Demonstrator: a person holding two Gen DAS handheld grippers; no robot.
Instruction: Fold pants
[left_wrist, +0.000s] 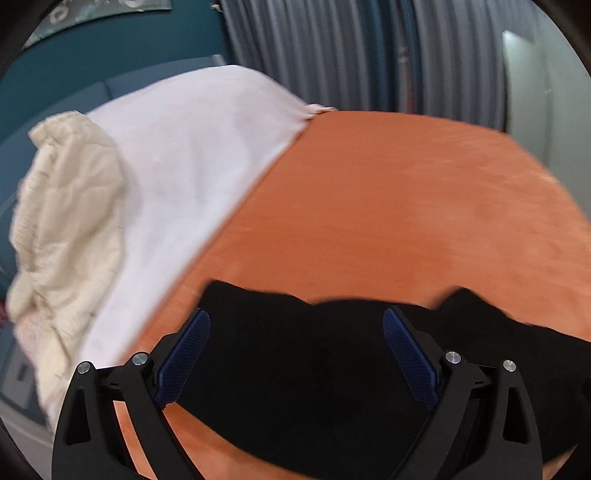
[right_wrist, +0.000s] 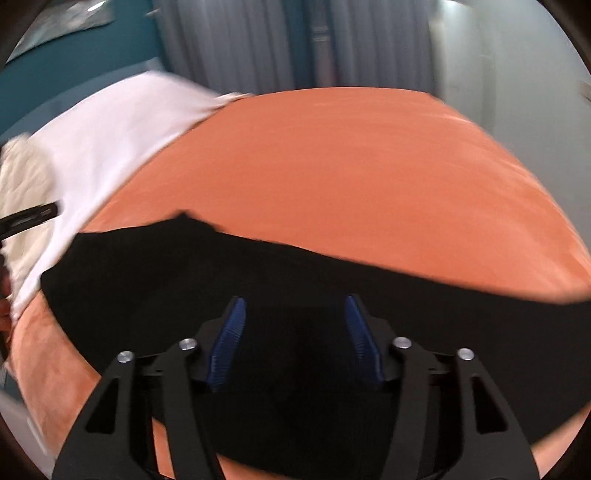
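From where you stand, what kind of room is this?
Most likely a bedroom. The black pants lie on a bed with an orange fitted sheet, a white pillow and a cream crumpled blanket sit at one end, and grey pleated curtains hang behind.

Black pants (right_wrist: 258, 280), orange bedcover (right_wrist: 351, 158), white sheet (left_wrist: 192, 155), cream blanket (left_wrist: 70, 206)

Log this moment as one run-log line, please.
stage: fold pants | left tongs: open over black pants | right tongs: open, nothing gripped | surface: orange bed cover
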